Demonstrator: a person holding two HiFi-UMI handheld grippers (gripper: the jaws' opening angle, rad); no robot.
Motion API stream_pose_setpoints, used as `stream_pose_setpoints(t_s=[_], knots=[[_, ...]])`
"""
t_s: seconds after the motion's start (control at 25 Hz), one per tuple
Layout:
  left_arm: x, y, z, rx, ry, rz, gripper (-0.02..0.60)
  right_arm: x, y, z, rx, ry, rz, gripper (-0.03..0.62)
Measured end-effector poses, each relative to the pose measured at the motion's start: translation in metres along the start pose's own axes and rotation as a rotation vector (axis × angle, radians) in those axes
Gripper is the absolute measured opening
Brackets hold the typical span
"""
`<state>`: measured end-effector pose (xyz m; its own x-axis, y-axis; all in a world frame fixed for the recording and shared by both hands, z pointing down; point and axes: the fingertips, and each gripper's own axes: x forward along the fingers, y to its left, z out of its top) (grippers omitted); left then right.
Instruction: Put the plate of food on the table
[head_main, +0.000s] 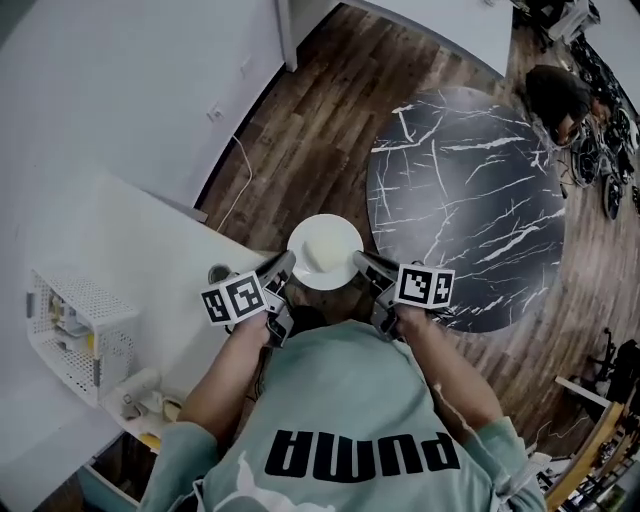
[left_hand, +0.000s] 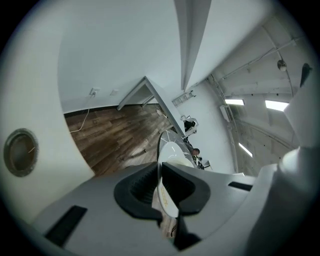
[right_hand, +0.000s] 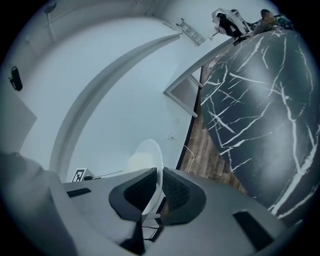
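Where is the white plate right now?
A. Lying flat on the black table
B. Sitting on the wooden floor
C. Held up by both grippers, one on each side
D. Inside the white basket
C: the left gripper and the right gripper each pinch one edge of the plate, which hangs beside the black table, not on it.

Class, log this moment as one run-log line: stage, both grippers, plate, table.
stage: carry | left gripper: shut on plate rim | right gripper: shut on opposite rim | plate: over floor, not yet on black table
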<state>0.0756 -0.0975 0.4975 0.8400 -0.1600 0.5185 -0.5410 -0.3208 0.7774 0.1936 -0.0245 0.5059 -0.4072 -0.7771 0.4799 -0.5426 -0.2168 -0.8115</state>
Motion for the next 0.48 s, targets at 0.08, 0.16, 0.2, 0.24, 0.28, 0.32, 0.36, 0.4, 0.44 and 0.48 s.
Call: stream_pose_setpoints(t_s=[0.08,0.16,0.2,0.24,0.28,0.32,0.36,0.4,0.44,0.48], knots=[[0.017,-0.017,-0.009,0.021,0.028,-0.015,0.032,-0.021,-0.014,0.005,0.019,-0.033,-0.01,0.041],[0.034,-0.034,-0.019,0.047,0.058,-0.033,0.032,-0.042,-0.028,0.01,0.04,-0.072,-0.022,0.041],[0.043,-0.043,-0.023,0.059,0.074,-0.041,0.032,-0.052,-0.035,0.013,0.051,-0.092,-0.028,0.041],[0.052,-0.051,-0.027,0.07,0.091,-0.048,0.032,-0.063,-0.043,0.016,0.063,-0.11,-0.033,0.041],[0.061,-0.06,-0.032,0.082,0.108,-0.056,0.031,-0.073,-0.05,0.019,0.075,-0.129,-0.038,0.041],[0.07,-0.068,-0.036,0.094,0.126,-0.063,0.031,-0.083,-0.057,0.021,0.087,-0.148,-0.043,0.041],[0.078,-0.076,-0.042,0.106,0.145,-0.071,0.031,-0.093,-0.064,0.022,0.1,-0.168,-0.05,0.041],[0.087,-0.084,-0.047,0.118,0.163,-0.078,0.031,-0.102,-0.072,0.023,0.112,-0.187,-0.057,0.041],[0.095,-0.091,-0.053,0.129,0.179,-0.085,0.031,-0.112,-0.079,0.024,0.123,-0.204,-0.064,0.041],[0.103,-0.099,-0.059,0.14,0.193,-0.091,0.031,-0.122,-0.087,0.025,0.133,-0.22,-0.07,0.041]])
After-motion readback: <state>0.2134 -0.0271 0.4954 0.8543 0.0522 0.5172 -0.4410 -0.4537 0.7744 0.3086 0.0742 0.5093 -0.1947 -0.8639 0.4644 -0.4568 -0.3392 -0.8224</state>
